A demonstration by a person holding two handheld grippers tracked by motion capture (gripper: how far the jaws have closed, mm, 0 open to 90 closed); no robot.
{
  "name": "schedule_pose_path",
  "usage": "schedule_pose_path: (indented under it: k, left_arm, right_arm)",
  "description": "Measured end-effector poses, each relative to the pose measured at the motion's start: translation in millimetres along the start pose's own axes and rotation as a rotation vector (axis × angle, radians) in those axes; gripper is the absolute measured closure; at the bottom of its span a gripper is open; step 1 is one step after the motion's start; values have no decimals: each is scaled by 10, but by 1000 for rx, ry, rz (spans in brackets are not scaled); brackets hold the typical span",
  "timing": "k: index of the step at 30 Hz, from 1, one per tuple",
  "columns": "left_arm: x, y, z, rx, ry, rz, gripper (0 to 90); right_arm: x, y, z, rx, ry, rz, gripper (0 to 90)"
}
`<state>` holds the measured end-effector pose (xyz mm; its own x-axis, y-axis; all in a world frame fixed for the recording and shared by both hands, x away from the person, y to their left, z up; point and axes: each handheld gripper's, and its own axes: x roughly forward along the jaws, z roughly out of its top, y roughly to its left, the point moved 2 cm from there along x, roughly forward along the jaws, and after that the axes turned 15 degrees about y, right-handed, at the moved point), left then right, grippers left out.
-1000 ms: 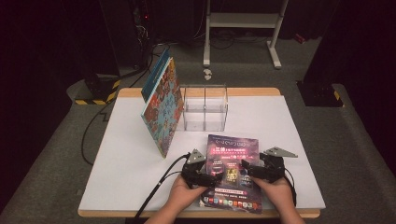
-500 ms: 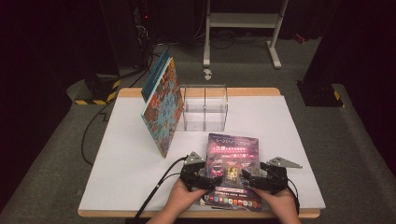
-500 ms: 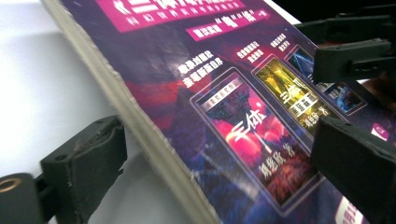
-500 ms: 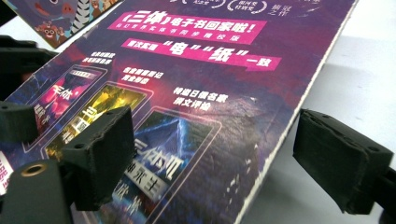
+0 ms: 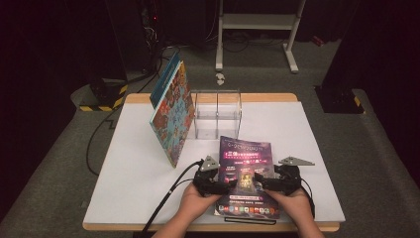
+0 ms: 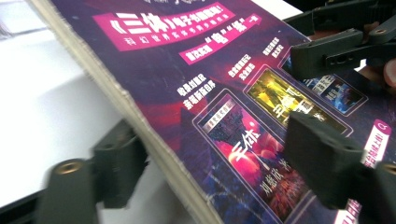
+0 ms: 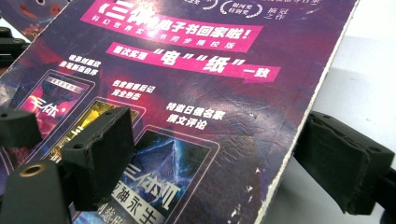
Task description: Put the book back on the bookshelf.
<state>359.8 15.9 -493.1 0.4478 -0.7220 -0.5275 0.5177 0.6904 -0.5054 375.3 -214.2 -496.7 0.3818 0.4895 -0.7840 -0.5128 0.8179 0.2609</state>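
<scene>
On the near part of the white surface (image 5: 133, 198) lies a purple book (image 5: 247, 176), and from above one sees a claw at each of its sides: the left claw (image 5: 229, 184) at its left edge, the right claw (image 5: 261, 182) at its right edge, both held by the person's hands.

The left gripper view gives what the high view cannot. One jaw is under the book's page edge and the other is above the cover, and the jaws have just been closing with the book between them. Whether the pads already press on it I cannot tell. The right gripper view shows its jaws apart, one over the cover and one beside the edge, not pressing.

The high view also shows a colourful book (image 5: 172, 116) leaning against a clear box (image 5: 217, 114), well behind the purple book.
</scene>
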Motion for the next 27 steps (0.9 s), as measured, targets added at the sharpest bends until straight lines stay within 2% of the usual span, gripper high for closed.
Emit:
schedule_pose_path:
  k: [3,8,9,13,18,21,23,27]
  left_arm:
    - [-29,-11,-8,-4,-12,-3,365]
    - [-44,-29,-24,1,-26,3,404]
    - [-63,-30,-25,8,-32,7,444]
    - [-93,-38,-16,14,-46,6,526]
    - [-116,-65,-28,29,-71,8,580]
    - [-144,-79,-31,44,-80,7,630]
    - [-152,-87,-30,40,-82,4,646]
    - [-171,-103,-34,48,-86,3,664]
  right_arm:
    - [-14,1,-65,13,-28,12,142]
    - [-27,-12,-111,38,-21,41,140]
    - [-29,-5,-125,52,-20,47,141]
    - [-37,12,-143,40,-19,62,164]
    - [-59,36,-150,25,-25,45,187]
    - [-97,43,-155,14,-42,17,269]
    - [-125,44,-156,2,-54,0,341]
    - [-171,44,-156,-13,-68,-18,419]
